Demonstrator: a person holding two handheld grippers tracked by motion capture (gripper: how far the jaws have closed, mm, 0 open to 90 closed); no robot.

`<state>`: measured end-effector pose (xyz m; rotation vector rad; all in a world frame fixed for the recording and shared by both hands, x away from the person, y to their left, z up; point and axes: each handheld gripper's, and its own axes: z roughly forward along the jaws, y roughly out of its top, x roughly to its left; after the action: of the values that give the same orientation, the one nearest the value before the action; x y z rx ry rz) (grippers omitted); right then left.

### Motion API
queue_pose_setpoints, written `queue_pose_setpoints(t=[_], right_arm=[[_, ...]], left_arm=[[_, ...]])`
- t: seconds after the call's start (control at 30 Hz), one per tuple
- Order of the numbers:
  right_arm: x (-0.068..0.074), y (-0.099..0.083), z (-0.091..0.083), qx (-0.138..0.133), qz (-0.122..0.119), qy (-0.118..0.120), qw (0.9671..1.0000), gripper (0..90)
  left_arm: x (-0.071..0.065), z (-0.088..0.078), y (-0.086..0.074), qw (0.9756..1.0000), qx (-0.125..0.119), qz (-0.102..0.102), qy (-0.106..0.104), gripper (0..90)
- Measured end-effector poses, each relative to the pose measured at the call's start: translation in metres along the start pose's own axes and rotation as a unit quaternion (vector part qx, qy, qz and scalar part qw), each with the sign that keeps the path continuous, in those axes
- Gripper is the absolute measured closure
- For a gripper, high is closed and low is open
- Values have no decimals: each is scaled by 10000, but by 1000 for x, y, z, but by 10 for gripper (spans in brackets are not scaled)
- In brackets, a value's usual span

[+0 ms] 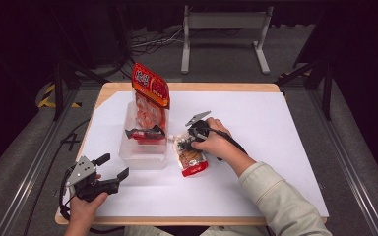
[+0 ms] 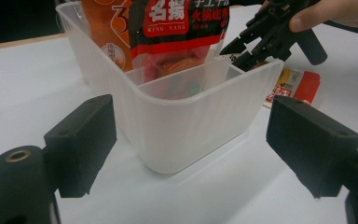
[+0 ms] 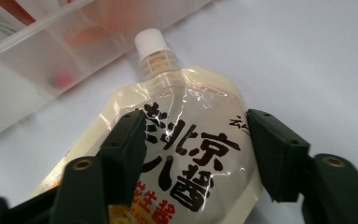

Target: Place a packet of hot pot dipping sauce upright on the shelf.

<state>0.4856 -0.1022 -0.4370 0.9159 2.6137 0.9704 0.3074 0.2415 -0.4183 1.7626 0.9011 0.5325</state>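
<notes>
Red "MING YANG" packet (image 2: pixel 177 23) stands in the tub (image 2: pixel 177 121); both claws gape, right claw (image 3: pixel 196 144) astride the pouch (image 3: pixel 186 158).

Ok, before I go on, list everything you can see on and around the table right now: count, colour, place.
Clear plastic bin: one, translucent, left of centre on the white table.
Large snack bag: one, red and orange, standing upright in the bin, far end.
Small packet: one, red and black, lying across the bin.
Spout pouch: one, pale with black characters, red bottom edge, white cap; flat on the table right of the bin, cap toward it.
Table: one, white sheet over a wooden top.
Metal stand: one, grey, on the floor beyond the table.
Left gripper: black, jaws open, near front left corner, facing the bin.
Right gripper: black, jaws open on either side of the pouch.
</notes>
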Motion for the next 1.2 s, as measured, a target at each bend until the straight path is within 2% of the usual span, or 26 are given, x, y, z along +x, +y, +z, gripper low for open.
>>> queue_pose_setpoints(t=[0.07, 0.17, 0.33, 0.43, 0.63, 0.8, 1.07, 1.13, 1.2], right_arm=[[-1, 0, -2, -16, 161, 32, 9999, 547], [-2, 0, -3, 43, 245, 39, 9997, 660], [1, 3, -5, 215, 93, 50, 9997, 773], [0, 3, -6, 197, 149, 172, 9995, 826], [-1, 3, -7, 153, 215, 262, 9993, 858], [-4, 2, -12, -14, 308, 391, 9988, 863], [-6, 7, -36, -344, 388, 543, 9972, 864], [-8, 8, -42, -442, 412, 595, 9964, 864], [-9, 8, -50, -610, 523, 717, 9942, 864]], left_arm=[[0, 0, 0, 10000, 2, 13, 4, 167], [0, 0, 0, 10000, 2, -11, 3, 167], [0, -1, 0, 10000, -4, -8, 7, 167], [1, -1, 0, 10000, -15, -12, 5, 167], [0, -2, -1, 10000, -11, -13, 12, 167], [1, -2, 0, 10000, -6, -14, 17, 167], [0, -2, 0, 10000, -3, -12, 22, 167], [0, -2, 0, 10000, -13, -9, 24, 167], [0, -2, 0, 10000, -8, -9, 30, 167]])
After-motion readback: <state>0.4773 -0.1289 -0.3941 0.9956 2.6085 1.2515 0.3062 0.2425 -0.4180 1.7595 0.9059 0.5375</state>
